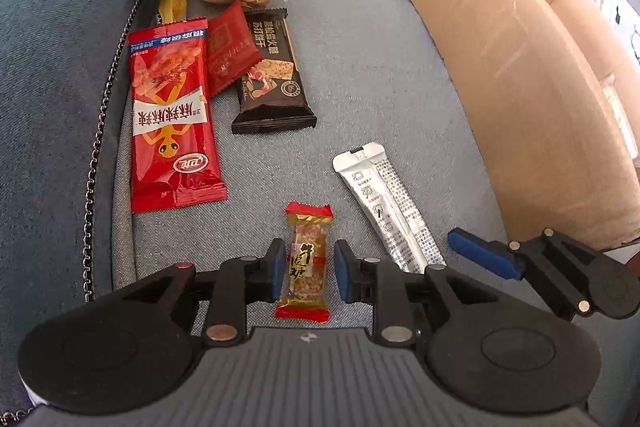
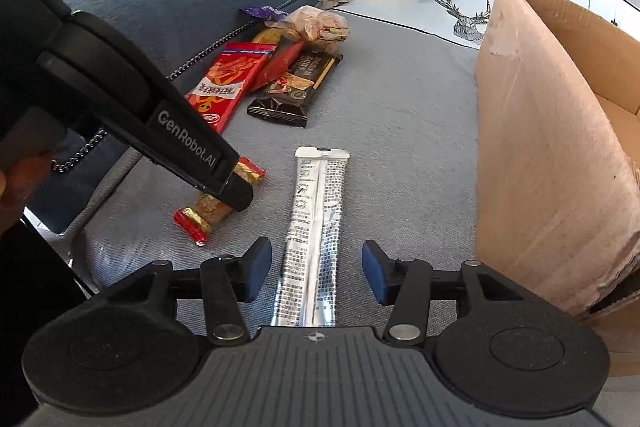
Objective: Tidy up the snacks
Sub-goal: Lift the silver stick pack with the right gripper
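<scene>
Snacks all lie outside cardboard box (image 2: pixel 552 147). Left gripper (image 1: pixel 310 275), narrowly open, straddles nougat candy (image 1: pixel 308 263) ungripped; right gripper (image 2: pixel 316 277), wider, straddles silver sachet (image 2: pixel 314 227). Sorting barely begun.

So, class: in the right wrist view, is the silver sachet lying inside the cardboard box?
No. The silver sachet lies flat on the grey cushion, outside the cardboard box that stands to its right.

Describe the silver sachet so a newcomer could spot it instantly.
Start at the cardboard box on the grey sofa cushion. Just beside it lies the silver sachet, a long twin-tube foil stick with black print. Every other snack nearby is red, brown or clear-wrapped.
</scene>
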